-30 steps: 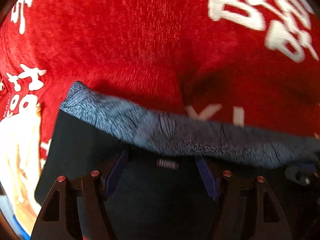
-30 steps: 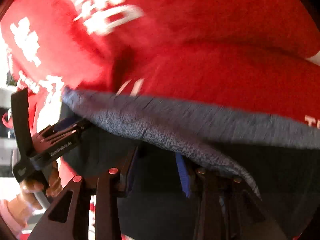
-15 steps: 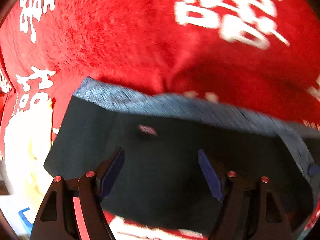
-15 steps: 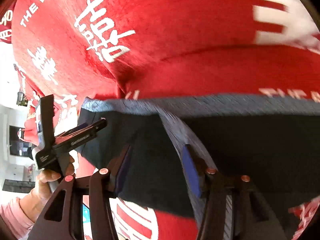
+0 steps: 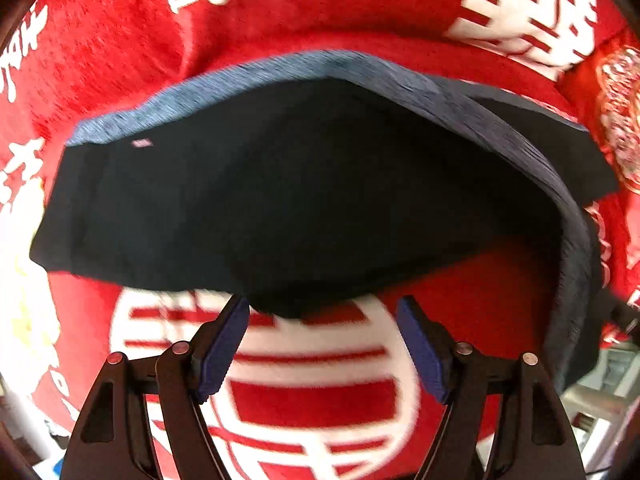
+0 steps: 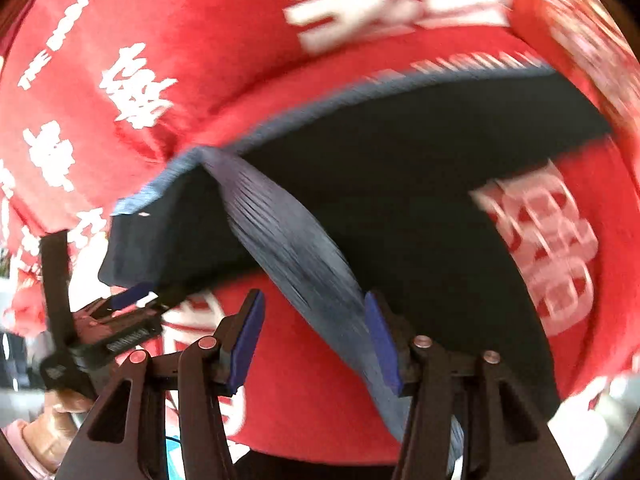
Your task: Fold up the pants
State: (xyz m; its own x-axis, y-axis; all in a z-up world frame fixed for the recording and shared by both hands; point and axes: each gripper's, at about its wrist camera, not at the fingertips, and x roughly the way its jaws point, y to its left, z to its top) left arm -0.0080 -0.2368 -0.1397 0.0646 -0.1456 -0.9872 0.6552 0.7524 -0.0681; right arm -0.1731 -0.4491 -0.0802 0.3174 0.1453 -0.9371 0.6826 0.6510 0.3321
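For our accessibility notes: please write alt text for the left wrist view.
Dark pants with a heathered blue waistband lie folded on a red blanket printed with white characters. The left tool hangs open above the near edge, nothing between its blue pads.

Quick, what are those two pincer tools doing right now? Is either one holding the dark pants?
Left tool: open, holding nothing; the pants lie beyond its tips.
Right tool: just opened; the pants' grey waistband runs loose between its pads.
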